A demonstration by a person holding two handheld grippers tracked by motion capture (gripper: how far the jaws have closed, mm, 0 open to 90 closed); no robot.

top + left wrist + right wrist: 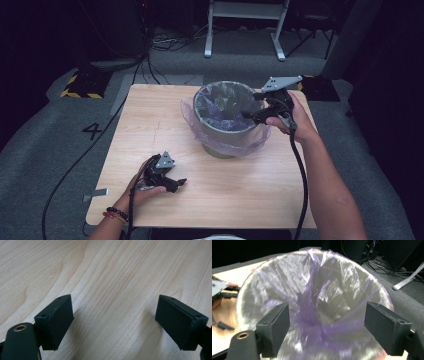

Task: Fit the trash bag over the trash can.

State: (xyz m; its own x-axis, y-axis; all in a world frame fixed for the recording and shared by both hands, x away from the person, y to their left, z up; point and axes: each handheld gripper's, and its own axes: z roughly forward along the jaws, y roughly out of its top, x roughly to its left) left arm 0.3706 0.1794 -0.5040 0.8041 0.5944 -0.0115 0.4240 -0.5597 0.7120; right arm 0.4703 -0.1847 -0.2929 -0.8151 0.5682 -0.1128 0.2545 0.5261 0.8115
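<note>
The right gripper [248, 114] hovers wide open, holding nothing, over the bin's purple liner [225, 102]; next it must pinch the liner's rim. The left gripper [179, 184] rests open and empty on the table [150, 125].

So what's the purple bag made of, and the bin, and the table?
The purple bag looks like thin, see-through plastic film: it crinkles and glints. The bin looks smooth, matte grey, probably plastic, though metal is possible. The table shows pale wood grain, maybe laminate.

One grey bin [225, 120] with one purple liner bag [192, 117], two grippers, one wooden table [150, 130].
</note>
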